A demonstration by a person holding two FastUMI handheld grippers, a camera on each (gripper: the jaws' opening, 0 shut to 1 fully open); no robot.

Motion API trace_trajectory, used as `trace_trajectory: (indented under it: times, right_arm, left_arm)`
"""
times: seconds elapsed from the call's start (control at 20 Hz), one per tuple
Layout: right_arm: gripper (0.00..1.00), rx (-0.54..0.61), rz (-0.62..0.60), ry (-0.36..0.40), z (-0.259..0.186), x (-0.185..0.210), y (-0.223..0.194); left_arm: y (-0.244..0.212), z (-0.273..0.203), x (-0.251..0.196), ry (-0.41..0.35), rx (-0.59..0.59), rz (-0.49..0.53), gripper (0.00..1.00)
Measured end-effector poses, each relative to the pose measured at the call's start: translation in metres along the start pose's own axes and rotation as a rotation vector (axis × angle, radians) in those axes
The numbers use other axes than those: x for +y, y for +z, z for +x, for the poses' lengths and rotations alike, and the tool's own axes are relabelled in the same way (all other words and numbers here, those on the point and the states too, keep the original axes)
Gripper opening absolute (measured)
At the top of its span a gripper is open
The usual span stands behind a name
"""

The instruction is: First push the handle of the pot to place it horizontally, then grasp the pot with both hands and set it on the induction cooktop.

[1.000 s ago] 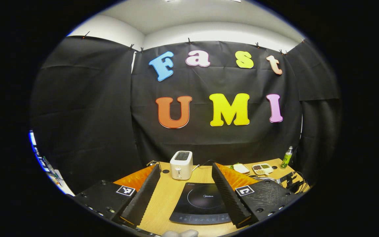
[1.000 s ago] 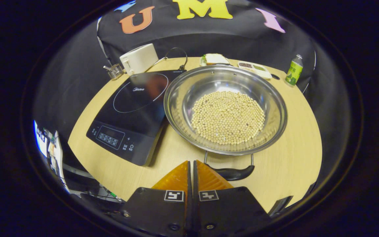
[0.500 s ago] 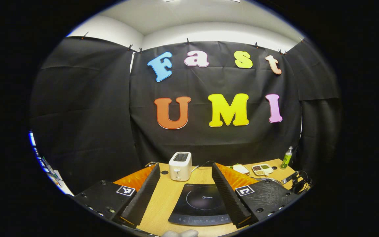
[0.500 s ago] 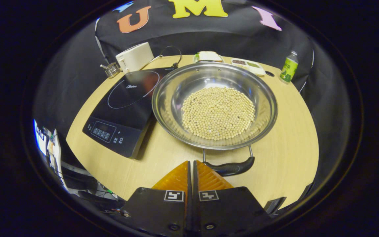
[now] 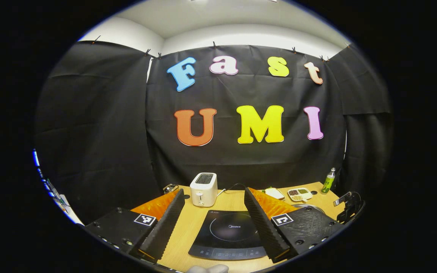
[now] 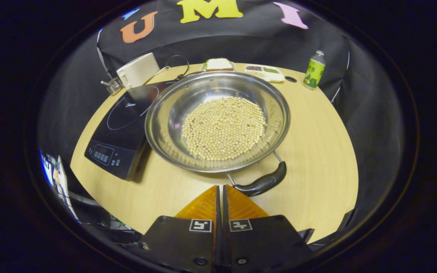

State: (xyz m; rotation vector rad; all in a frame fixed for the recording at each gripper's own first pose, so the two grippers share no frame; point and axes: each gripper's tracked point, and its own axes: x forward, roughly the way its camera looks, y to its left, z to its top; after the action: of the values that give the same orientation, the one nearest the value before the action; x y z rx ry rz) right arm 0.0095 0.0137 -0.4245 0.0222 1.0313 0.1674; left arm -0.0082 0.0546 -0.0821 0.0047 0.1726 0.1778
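— Holding anything, were the tongs?
— No. The right gripper [image 6: 220, 186] was clenched empty, the pot [image 6: 217, 120] just ahead, its handle [image 6: 262, 182] beside the tips. The left gripper [image 5: 214, 193] gaped over the induction cooktop [image 5: 229, 235].

We read one word: "Midea", printed small on the glass of the induction cooktop [image 5: 228, 235], inside its ring, between the spread jaws of the left gripper [image 5: 214, 193]. The marks on its control strip, nearer the jaws, are too small for us to read. Each finger base carries a square black-and-white coded marker [image 5: 145, 219], likewise on the right gripper [image 6: 220, 186]. The writing on the green bottle [image 6: 314, 70], far beyond the jaws and to their right, is too small to make out.
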Motion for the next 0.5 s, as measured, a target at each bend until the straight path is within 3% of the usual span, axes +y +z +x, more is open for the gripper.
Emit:
trace_trajectory:
  times: [0.2, 0.5]
  right_arm:
    - [0.0, 0.005, -0.004, -0.039, 0.003, -0.027, 0.006]
    - [0.04, 0.014, -0.039, -0.085, 0.006, -0.064, 0.018]
  left_arm:
    - [0.004, 0.002, -0.009, -0.01, -0.006, 0.001, 0.94]
    - [0.002, 0.009, -0.017, -0.005, 0.004, 0.006, 0.94]
